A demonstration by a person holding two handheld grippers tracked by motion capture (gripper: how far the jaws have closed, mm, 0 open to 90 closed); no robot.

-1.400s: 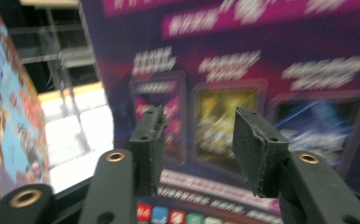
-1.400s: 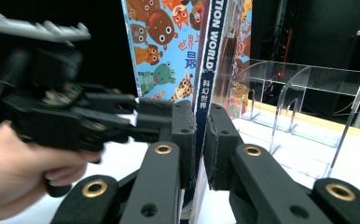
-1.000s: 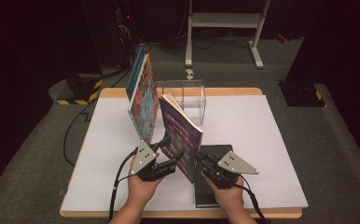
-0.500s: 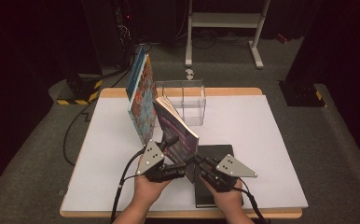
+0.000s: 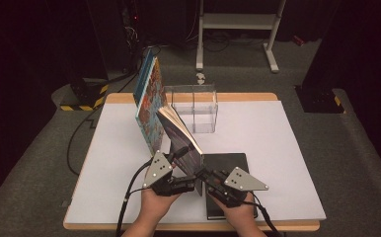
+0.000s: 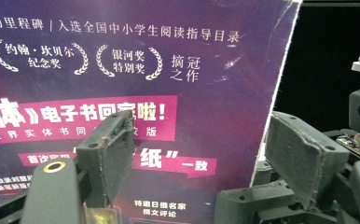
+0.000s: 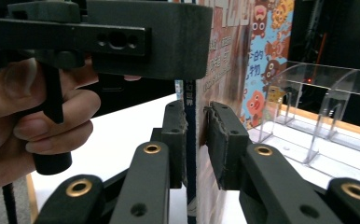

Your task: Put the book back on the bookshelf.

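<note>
Purple paperback (image 5: 181,140) is standing tilted just in front of the clear acrylic rack (image 5: 193,106), right gripper (image 7: 194,140) barely pinching its edge while left gripper (image 6: 197,154) has just been opening, jaws apart, so the book is risking flopping over.

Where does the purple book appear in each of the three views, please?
High view: purple book at centre, tilted.
Left gripper view: cover across left and centre.
Right gripper view: thin upright edge, lower centre.
Landmark: clear rack, behind it in high view, far right in right gripper view.
</note>
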